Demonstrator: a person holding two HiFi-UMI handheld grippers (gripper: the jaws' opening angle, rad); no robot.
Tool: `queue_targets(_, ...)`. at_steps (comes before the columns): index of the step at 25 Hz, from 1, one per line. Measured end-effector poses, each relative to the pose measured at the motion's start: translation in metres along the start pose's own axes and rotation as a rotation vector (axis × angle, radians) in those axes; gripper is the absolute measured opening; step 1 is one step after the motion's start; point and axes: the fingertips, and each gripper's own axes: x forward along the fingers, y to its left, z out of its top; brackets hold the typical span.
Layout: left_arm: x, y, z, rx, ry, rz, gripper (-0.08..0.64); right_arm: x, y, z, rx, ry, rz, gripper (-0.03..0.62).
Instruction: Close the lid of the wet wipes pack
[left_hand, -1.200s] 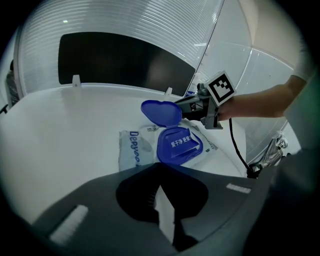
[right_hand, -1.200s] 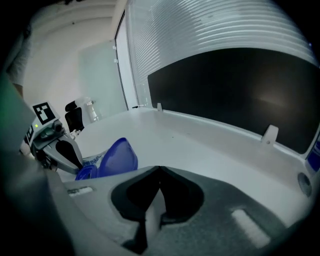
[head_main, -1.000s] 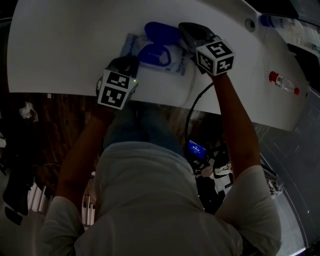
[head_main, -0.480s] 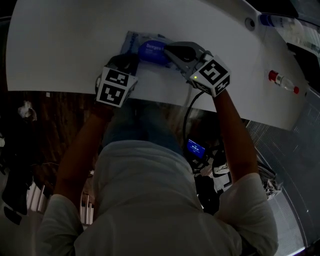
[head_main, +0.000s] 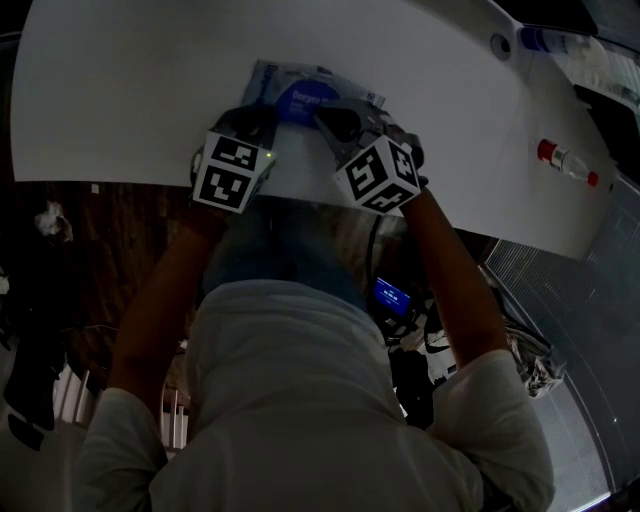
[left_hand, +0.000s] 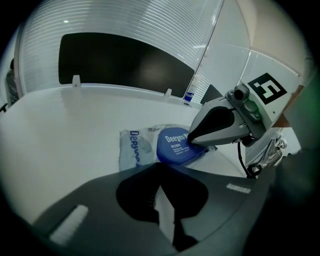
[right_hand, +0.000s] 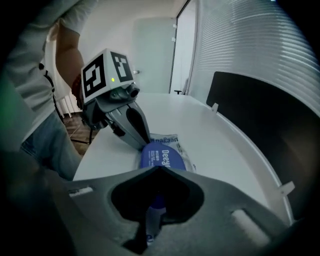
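Note:
The wet wipes pack (head_main: 268, 84) lies flat near the front edge of the white table (head_main: 120, 90). Its round blue lid (head_main: 303, 98) is folded down on the pack. My left gripper (head_main: 258, 120) is shut, and its tip rests on the pack's near left end (right_hand: 141, 146). My right gripper (head_main: 326, 120) is also shut, and its tip presses on the lid's right edge (left_hand: 193, 141). In the left gripper view the pack (left_hand: 136, 148) and lid (left_hand: 176, 146) lie just ahead of the left jaws (left_hand: 162, 189). In the right gripper view the lid (right_hand: 161, 157) sits right before the right jaws (right_hand: 152, 210).
A small bottle with a red cap (head_main: 565, 163) lies at the table's right. Another bottle (head_main: 545, 42) and a round fitting (head_main: 499, 47) are at the far right corner. A black cable (head_main: 385, 215) hangs over the table's front edge by my right arm.
The blue lid stood open behind the pack a second ago. My right gripper swept left and toward me and brought it down onto the pack. The left gripper stayed put.

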Motion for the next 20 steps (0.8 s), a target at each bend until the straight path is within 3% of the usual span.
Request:
queue_targets(15, 0.001, 0.0, 0.001, -0.012, -0.011, -0.01, 0.003, 0.014, 0.001, -0.01, -0.066, 0.085, -0.063, 0.0)
queue_targets(20, -0.006, 0.004, 0.001, -0.026, -0.008, -0.002, 0.003, 0.008, -0.001, -0.003, 0.009, 0.062, -0.081, 0.0)
